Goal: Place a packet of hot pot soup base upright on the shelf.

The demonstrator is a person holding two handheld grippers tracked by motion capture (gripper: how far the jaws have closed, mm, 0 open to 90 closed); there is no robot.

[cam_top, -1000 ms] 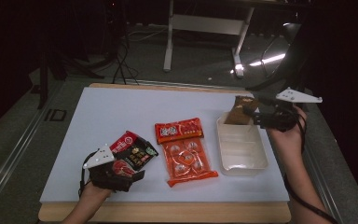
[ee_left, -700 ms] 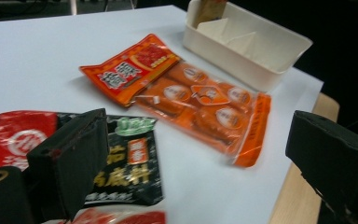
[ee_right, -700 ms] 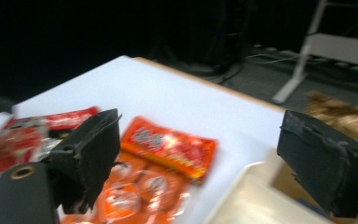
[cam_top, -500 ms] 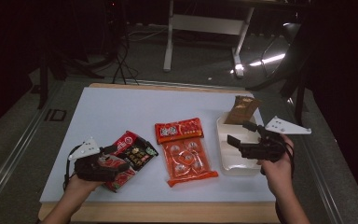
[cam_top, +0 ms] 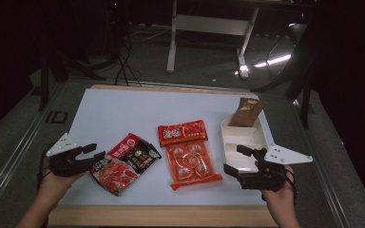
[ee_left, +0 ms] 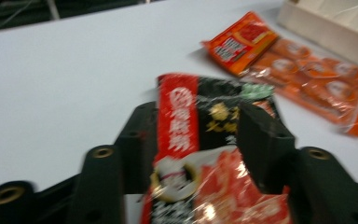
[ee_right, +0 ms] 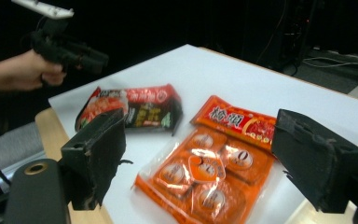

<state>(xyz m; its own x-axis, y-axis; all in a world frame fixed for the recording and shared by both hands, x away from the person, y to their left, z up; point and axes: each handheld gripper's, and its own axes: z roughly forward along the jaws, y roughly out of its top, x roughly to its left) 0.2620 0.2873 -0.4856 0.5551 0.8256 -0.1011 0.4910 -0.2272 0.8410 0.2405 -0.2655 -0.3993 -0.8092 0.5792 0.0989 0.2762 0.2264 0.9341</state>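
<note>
Left tool sits at the near-left of the white surface, jaws apart, tips right at the near-left end of the red-and-black snack packet. In the left gripper view the red-and-black snack packet lies flat between the two spread jaws; can't tell if either jaw touches it, not clamped. Next right, the orange multipack lies flat mid-surface, just beside the packet, small gap between them. It's a red header strip at the far end and round sealed portions under clear film. Right of that, the white tray sits near the right edge, with a brown pouch leaning in its far end. Right tool hangs over the tray's near end, jaws wide apart, holding nothing, pointed left toward the multipack.
</note>
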